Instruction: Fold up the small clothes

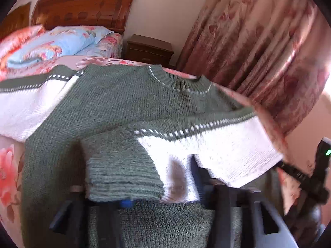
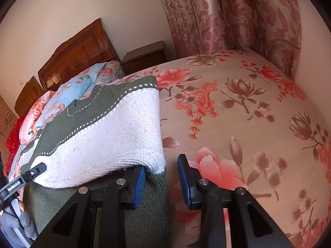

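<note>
Blue pads on my right fingers stand narrowly apart, gripping nothing; the sweater hem touches the left pad, while the right pad sits over bare bed. My left fingers are buried under the folded sleeve, so I cannot tell their state. That sweater lies on the bed, neck at 12 o'clock in the left view. Open bedding runs from 1 to 4 o'clock in the right view, ending at the curtain.
</note>
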The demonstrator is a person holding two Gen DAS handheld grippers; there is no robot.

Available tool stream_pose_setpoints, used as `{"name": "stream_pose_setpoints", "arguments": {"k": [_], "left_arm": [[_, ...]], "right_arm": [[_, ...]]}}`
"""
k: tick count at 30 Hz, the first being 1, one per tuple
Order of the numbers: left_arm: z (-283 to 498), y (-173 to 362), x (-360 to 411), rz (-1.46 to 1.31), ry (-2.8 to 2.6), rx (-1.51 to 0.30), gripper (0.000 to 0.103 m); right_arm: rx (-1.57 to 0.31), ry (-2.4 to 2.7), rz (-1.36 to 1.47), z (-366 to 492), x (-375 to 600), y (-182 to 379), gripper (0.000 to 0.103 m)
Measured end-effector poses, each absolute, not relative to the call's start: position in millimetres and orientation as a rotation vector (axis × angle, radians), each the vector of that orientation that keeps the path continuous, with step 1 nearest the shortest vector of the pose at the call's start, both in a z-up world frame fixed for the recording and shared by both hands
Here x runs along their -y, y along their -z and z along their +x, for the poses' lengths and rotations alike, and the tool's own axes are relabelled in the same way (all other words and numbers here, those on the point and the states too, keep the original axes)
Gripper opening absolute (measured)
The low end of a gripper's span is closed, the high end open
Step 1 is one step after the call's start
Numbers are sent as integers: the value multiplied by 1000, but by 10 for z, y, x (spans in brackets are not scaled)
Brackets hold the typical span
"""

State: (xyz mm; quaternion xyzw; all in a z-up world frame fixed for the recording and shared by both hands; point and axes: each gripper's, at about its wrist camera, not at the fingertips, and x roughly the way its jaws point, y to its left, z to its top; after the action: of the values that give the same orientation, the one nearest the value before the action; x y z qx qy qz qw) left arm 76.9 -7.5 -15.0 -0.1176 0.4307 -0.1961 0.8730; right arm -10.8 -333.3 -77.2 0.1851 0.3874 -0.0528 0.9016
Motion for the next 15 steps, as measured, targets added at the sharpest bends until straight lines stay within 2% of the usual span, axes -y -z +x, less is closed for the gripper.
{"name": "stream_pose_setpoints", "arguments": {"k": [5, 10, 15], "left_arm": [[984, 247, -318, -548, 457, -954, 103], [1184, 283, -297, -499, 492, -1001, 103], [983, -163, -174, -371, 510, -755, 103]], "right_arm": [[-799, 111, 373, -109, 3317, 770, 30], [-796, 104, 377, -111, 3326, 775, 30], [-794, 91, 384, -120, 3330, 779, 30]]}}
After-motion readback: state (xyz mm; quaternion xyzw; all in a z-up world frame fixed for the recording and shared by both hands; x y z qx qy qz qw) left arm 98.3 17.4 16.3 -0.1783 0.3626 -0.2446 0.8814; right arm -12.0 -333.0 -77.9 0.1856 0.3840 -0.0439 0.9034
